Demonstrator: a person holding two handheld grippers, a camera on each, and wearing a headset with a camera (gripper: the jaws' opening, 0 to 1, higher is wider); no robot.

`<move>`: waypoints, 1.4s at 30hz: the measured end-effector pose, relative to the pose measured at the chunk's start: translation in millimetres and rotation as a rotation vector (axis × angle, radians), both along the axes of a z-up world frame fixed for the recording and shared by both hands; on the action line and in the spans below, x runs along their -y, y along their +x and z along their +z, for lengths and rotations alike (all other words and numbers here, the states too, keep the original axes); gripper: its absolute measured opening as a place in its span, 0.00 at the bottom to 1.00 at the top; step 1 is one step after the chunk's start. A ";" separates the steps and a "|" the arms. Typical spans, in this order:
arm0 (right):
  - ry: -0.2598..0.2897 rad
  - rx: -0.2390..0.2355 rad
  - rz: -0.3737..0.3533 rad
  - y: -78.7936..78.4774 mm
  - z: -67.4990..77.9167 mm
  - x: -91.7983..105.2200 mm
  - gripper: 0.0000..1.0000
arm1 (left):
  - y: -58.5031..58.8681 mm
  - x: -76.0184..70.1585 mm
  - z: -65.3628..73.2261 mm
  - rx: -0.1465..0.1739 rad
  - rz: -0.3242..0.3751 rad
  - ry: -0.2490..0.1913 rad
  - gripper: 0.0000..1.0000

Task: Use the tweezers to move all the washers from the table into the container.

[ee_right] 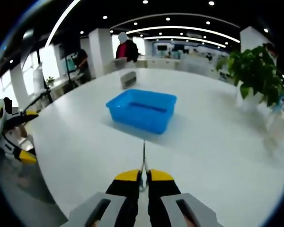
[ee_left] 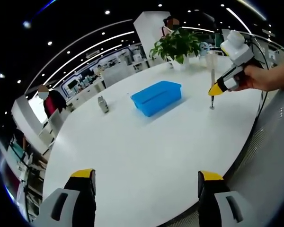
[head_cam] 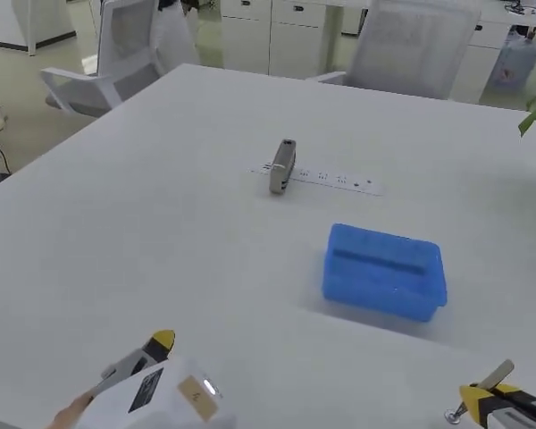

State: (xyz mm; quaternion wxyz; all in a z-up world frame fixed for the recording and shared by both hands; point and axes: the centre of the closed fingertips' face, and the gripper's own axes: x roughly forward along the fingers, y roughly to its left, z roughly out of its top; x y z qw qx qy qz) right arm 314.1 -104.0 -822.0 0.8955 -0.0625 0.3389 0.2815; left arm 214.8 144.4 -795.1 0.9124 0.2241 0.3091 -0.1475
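**Tweezers gripped, container waiting, washers not made out**

The right gripper [ee_right: 143, 176] has its jaws pressed together on the tweezers [ee_right: 143, 158]. It pinches them partway along their length, so the thin metal tips reach out ahead of the jaws. That is probably why they are held this way: the tips can go down to the table while the bulkier jaws stay above it. In the left gripper view the tweezers stand nearly upright, with their lower end at or just above the white table [head_cam: 161, 206].

The blue container [head_cam: 384, 273] sits open side up at about 4 o'clock from the middle of the head view. It lies at 12 o'clock from the right gripper, which would keep each carry short.

The left gripper [ee_left: 146, 175] has its jaws spread and holds nothing. It is low at 7 o'clock in the head view, well apart from the container, which looks like a way of keeping it clear of the working side.

A small grey metal object [head_cam: 283, 165] stands on a white socket strip [head_cam: 339, 179], at 11 o'clock from the container.

I cannot tell whether any washers lie on the table or in the container; they are too small to tell.
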 end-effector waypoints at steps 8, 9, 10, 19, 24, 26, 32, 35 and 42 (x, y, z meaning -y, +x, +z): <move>0.068 0.017 0.021 2.2 22.5 -10.5 0.02 | 0.3 0.2 0.5 0.004 -0.002 -0.001 0.91; 0.074 0.021 0.025 3.0 26.0 -12.4 0.02 | 0.5 0.0 0.7 0.005 -0.001 -0.001 0.91; 0.085 0.030 0.030 5.3 31.7 -15.4 0.02 | 0.5 -0.3 0.7 0.004 0.001 -0.002 0.91; 0.121 0.110 0.098 17.3 71.8 -48.7 0.02 | 0.1 1.1 -0.7 -0.006 -0.006 0.004 0.91; 0.128 0.158 0.113 28.8 87.7 -57.1 0.02 | 0.3 0.7 -0.7 -0.005 -0.003 0.002 0.91; 0.125 0.183 0.112 35.8 94.1 -58.5 0.02 | 0.2 1.0 -0.6 -0.004 -0.005 0.004 0.91; 0.115 0.230 0.118 56.4 106.8 -65.2 0.02 | 0.3 0.9 -0.4 -0.001 -0.007 0.007 0.91; 0.108 0.238 0.125 62.8 107.8 -67.9 0.02 | 0.3 0.0 -0.9 -0.004 -0.002 0.009 0.91; 0.103 0.240 0.135 84.8 103.3 -67.3 0.02 | 0.1 -0.6 -1.3 -0.008 0.002 0.009 0.91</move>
